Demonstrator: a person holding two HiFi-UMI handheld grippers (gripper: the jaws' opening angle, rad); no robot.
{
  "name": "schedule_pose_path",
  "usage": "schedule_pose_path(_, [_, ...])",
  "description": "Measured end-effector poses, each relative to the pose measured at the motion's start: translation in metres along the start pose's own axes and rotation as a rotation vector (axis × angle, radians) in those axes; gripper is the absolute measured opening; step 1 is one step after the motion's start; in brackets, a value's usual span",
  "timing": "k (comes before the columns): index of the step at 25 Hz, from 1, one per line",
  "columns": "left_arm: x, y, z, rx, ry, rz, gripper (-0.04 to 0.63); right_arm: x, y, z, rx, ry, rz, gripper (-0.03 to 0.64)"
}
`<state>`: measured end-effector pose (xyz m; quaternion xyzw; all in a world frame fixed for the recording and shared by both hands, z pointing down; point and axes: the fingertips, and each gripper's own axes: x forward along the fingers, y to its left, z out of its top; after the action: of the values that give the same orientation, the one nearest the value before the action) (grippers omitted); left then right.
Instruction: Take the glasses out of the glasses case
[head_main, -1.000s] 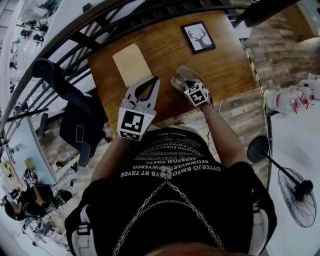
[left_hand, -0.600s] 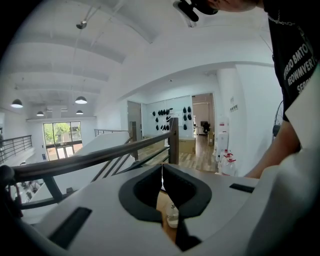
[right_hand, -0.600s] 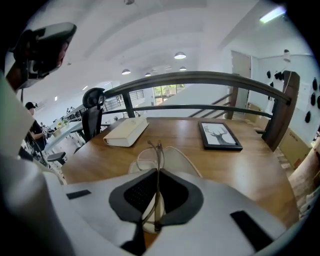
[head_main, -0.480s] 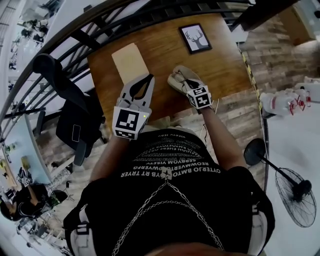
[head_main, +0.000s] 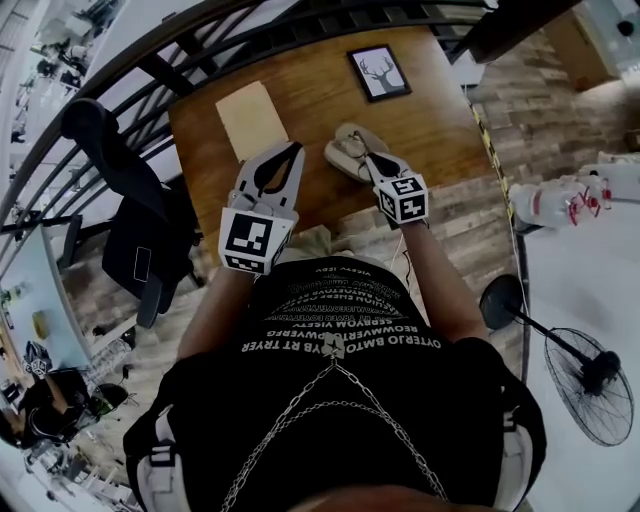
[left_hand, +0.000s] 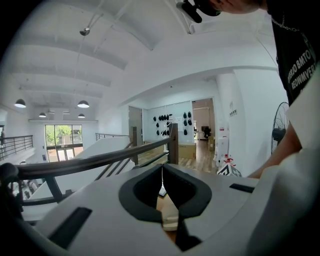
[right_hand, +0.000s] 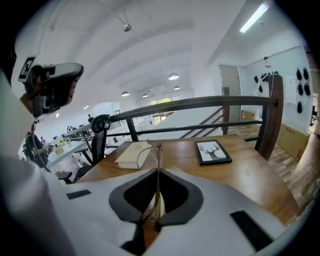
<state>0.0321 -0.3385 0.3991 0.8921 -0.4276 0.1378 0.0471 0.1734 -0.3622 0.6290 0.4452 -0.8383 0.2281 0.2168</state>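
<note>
The beige glasses case (head_main: 345, 152) lies open on the wooden table (head_main: 430, 130), in front of the person. My right gripper (head_main: 368, 162) hovers over the case's near end, shut on the thin gold-wire glasses (right_hand: 158, 150), whose frame sticks up between the jaws. Through the jaw opening a bit of the pale case (right_hand: 151, 209) shows below. My left gripper (head_main: 296, 148) is held above the table to the left of the case, shut with nothing in it; in the left gripper view my left gripper (left_hand: 161, 168) has its tips touching.
A beige book (head_main: 251, 118) (right_hand: 134, 155) lies at the table's far left. A framed deer picture (head_main: 379, 72) (right_hand: 213, 151) lies at the far right. A dark railing (right_hand: 200, 102) runs behind the table. A black office chair (head_main: 135, 225) stands left, a floor fan (head_main: 590, 375) right.
My right gripper has drawn back a little from the case toward the person, still holding the glasses. The left gripper has stayed shut and shifted only slightly.
</note>
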Motion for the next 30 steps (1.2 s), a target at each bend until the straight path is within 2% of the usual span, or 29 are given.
schedule_pose_path(10, [-0.019, -0.019, -0.001, -0.009, -0.019, 0.000, 0.029, -0.065, 0.025, 0.033, 0.012, -0.144, 0.013, 0.028])
schedule_pose_path(30, [-0.054, -0.059, -0.004, 0.024, -0.025, -0.059, 0.029, -0.184, 0.085, 0.101, -0.070, -0.418, -0.002, 0.028])
